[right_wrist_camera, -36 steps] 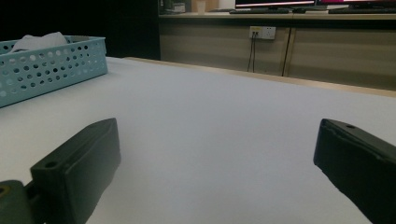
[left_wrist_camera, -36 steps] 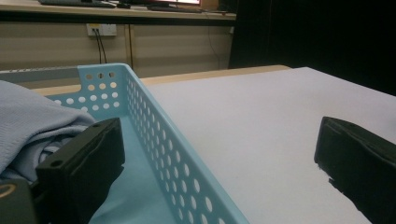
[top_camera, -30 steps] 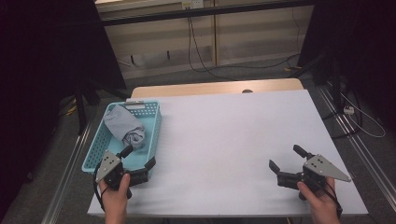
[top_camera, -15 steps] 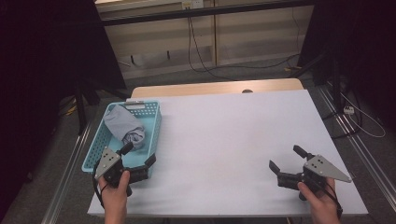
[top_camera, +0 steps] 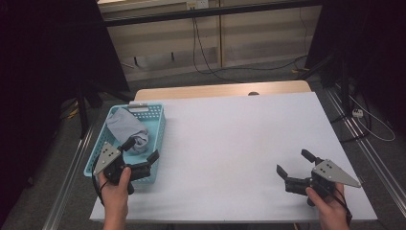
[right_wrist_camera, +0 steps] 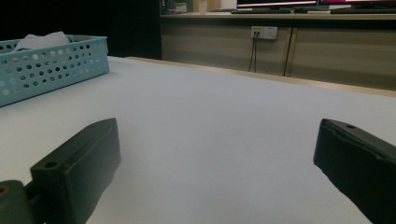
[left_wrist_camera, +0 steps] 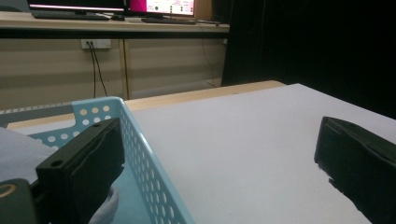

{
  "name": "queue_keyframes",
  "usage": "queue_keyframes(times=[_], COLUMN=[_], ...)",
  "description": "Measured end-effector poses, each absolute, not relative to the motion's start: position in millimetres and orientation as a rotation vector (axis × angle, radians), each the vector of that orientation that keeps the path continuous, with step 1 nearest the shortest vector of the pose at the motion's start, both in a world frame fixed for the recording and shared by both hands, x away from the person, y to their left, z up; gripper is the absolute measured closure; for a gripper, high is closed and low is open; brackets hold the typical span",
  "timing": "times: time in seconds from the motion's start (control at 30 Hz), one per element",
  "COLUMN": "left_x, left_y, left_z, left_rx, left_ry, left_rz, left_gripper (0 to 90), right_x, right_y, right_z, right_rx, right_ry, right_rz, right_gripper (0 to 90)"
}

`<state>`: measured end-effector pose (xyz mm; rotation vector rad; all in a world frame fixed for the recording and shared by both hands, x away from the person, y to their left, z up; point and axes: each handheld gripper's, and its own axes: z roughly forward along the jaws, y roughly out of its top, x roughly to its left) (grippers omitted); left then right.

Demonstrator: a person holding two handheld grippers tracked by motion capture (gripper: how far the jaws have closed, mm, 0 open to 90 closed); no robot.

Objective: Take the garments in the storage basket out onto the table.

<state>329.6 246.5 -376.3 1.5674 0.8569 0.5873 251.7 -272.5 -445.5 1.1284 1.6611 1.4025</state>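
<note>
No brand, label or readable writing shows on the basket, the cloth or the grippers; the lit screens on the far desk in the gripper views are too blurred to read.

The left gripper (top_camera: 141,151) has its jaws spread wide and holds nothing. It straddles the near right wall of the blue basket (top_camera: 158,132): in the left gripper view one jaw sits inside the basket (left_wrist_camera: 140,154), just beside the grey cloth (left_wrist_camera: 18,154), and the other hangs over the white tabletop (left_wrist_camera: 243,140) outside it. Whether the inner jaw touches the cloth cannot be told. From above, the grey cloth (top_camera: 127,127) lies bunched in the basket, just ahead of this gripper's jaws and reaching toward the basket's far end. The left hand (top_camera: 115,189) grips the handle from below.

The right gripper (top_camera: 294,165) is also wide open and empty, low over bare tabletop near the front right corner, well apart from the basket. In the right gripper view the basket (right_wrist_camera: 51,65) stands far off to the left, with a bit of pale cloth (right_wrist_camera: 42,41) showing above its rim. The right hand (top_camera: 330,203) holds it.

Nothing lies on the table between the two grippers. Beyond the table's far edge, cables (top_camera: 210,57) trail across the floor, and dark stands flank both sides.
</note>
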Motion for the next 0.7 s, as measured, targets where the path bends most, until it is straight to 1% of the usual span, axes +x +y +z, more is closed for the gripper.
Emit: queue_keyframes(times=[0.27, 0.7], left_x=[340.9, 359.3], left_y=[245.6, 241.5], left_z=[-365.9, -353.3], left_rx=[1.609, 1.624], left_ry=[0.862, 0.853], left_rz=[0.606, 0.610], left_gripper=[2.0, 2.0], right_x=[250.9, 250.7], right_y=[-271.8, -272.2], right_z=[-444.9, -444.6], right_rx=[1.120, 1.118], right_ry=[1.672, 1.672], right_rz=[1.407, 1.415], right_gripper=[0.5, 0.6])
